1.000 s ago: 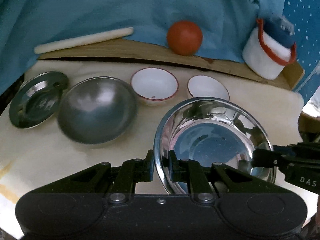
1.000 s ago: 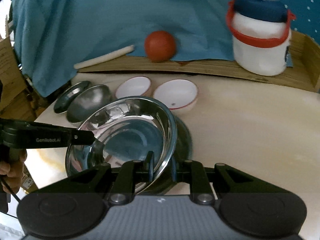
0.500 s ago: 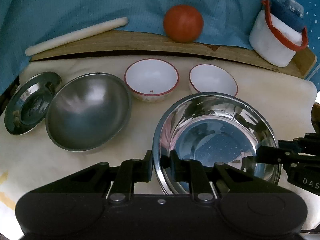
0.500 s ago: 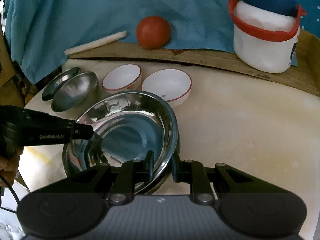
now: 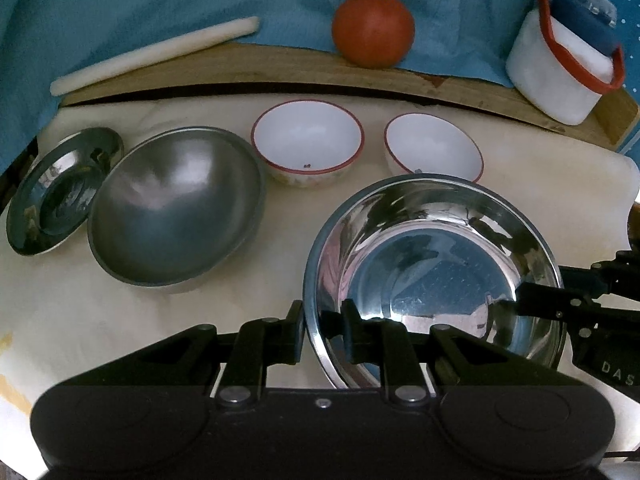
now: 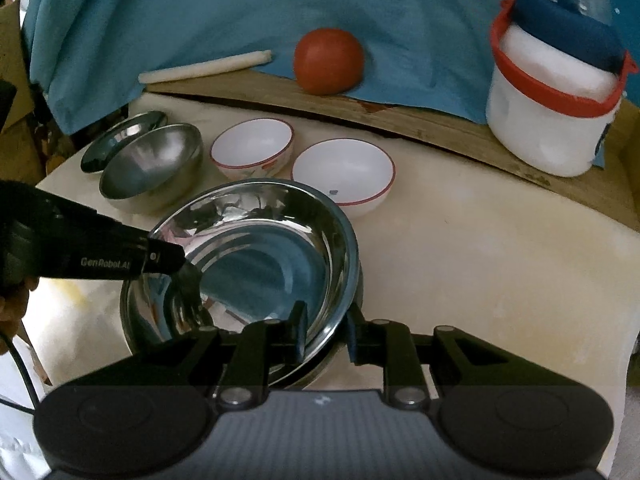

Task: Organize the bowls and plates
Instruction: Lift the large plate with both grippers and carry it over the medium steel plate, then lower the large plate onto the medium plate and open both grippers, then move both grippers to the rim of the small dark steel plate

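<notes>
A shiny steel bowl point(image 5: 432, 264) point(image 6: 256, 256) sits nested in a second steel bowl point(image 6: 357, 284) on the cream tabletop. My left gripper point(image 5: 322, 320) straddles its left rim; the outer pad is at the rim, the inner pad stands off it. My right gripper point(image 6: 325, 328) straddles the right rim, its jaws opening, with small gaps on both sides of the rim. Each gripper's tip shows in the other view: the left gripper point(image 6: 176, 264) and the right gripper point(image 5: 520, 300).
A matte steel bowl point(image 5: 172, 208) and a steel plate point(image 5: 52, 200) lie at the left. Two white red-rimmed bowls point(image 5: 308, 140) point(image 5: 434, 148) stand behind. On a wooden board point(image 5: 280, 68) are a tomato point(image 5: 372, 28), a white stick point(image 5: 156, 54) and a white jar point(image 5: 560, 72).
The shiny bowl has come down from a tilt and settled into the bowl under it. Both grippers' jaws have widened a little around its rim.
</notes>
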Available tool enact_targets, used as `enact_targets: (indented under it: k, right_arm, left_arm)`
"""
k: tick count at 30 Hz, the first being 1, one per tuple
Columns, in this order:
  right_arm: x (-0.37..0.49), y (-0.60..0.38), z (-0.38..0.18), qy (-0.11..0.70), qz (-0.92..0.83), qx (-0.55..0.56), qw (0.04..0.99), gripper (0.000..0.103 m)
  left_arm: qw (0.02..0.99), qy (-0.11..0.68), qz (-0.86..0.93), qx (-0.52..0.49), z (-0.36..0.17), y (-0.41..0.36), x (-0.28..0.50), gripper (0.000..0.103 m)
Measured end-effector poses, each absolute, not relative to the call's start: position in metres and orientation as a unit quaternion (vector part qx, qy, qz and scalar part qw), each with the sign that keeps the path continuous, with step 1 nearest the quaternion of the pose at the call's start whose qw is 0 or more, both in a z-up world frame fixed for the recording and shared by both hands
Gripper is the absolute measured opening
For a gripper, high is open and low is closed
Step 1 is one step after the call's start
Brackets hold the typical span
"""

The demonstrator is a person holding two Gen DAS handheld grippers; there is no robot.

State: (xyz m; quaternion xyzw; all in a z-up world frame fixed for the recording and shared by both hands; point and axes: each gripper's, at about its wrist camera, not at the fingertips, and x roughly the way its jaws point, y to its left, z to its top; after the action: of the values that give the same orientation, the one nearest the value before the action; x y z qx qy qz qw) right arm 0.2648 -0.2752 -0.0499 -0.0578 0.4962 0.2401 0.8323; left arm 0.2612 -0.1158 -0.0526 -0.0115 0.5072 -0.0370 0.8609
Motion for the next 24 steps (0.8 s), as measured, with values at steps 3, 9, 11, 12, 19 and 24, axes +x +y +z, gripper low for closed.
enact_targets:
  k: [3, 9, 11, 12, 19, 24]
  right_arm:
    - [0.265, -0.274, -0.050, 0.495, 0.243, -0.065, 0.832, 0.028]
    - [0.262, -0.271, -0.050, 0.491, 0.238, -0.069, 0.835, 0.032]
    - [0.261, -0.270, -0.050, 0.491, 0.238, -0.071, 0.835, 0.038]
    - [0.261, -0.270, -0.050, 0.491, 0.236, -0.072, 0.836, 0.042]
    - [0.258, -0.268, -0.052, 0.497, 0.218, -0.071, 0.837, 0.064]
    - [0.254, -0.263, -0.050, 0.497, 0.211, -0.069, 0.839, 0.077]
  left_arm:
    - [0.861, 0.507, -0.041, -0.013, -0.054, -0.115, 0.261, 0.020]
    - [0.863, 0.504, -0.046, -0.010, -0.056, -0.114, 0.260, 0.020]
    - [0.864, 0.501, -0.044, -0.009, -0.055, -0.114, 0.259, 0.021]
    - [0.865, 0.500, -0.044, -0.010, -0.055, -0.112, 0.258, 0.021]
    - [0.870, 0.490, -0.045, -0.020, -0.052, -0.102, 0.250, 0.040]
    - [0.882, 0.468, -0.048, -0.021, -0.042, -0.092, 0.240, 0.075]
